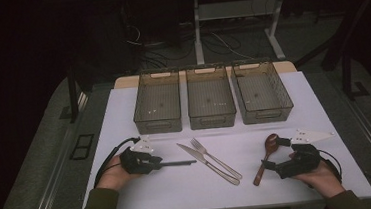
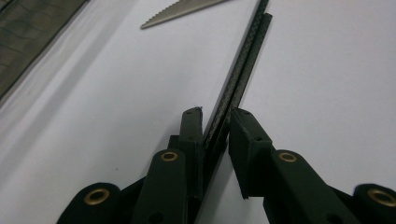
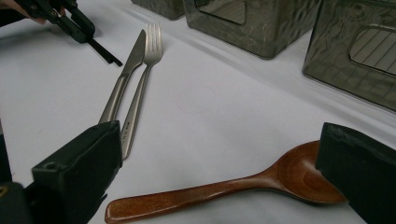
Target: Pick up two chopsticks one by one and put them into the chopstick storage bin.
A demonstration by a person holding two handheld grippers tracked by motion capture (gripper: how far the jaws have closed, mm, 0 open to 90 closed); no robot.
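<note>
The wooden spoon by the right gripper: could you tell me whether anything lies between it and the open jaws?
Nothing visible does. The wooden spoon lies flat on the table between the right gripper's open jaws; the knife and fork lie beyond.

Glossy wooden spoon (image 3: 243, 183), brushed metal knife (image 3: 122, 77), matt white table (image 1: 285, 126).

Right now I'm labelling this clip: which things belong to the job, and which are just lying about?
Likely in the job:
black chopsticks, clamped in the left gripper
wooden spoon, between the open right gripper jaws
knife
fork
three mesh bins

Lying about:
cables on the floor
</note>
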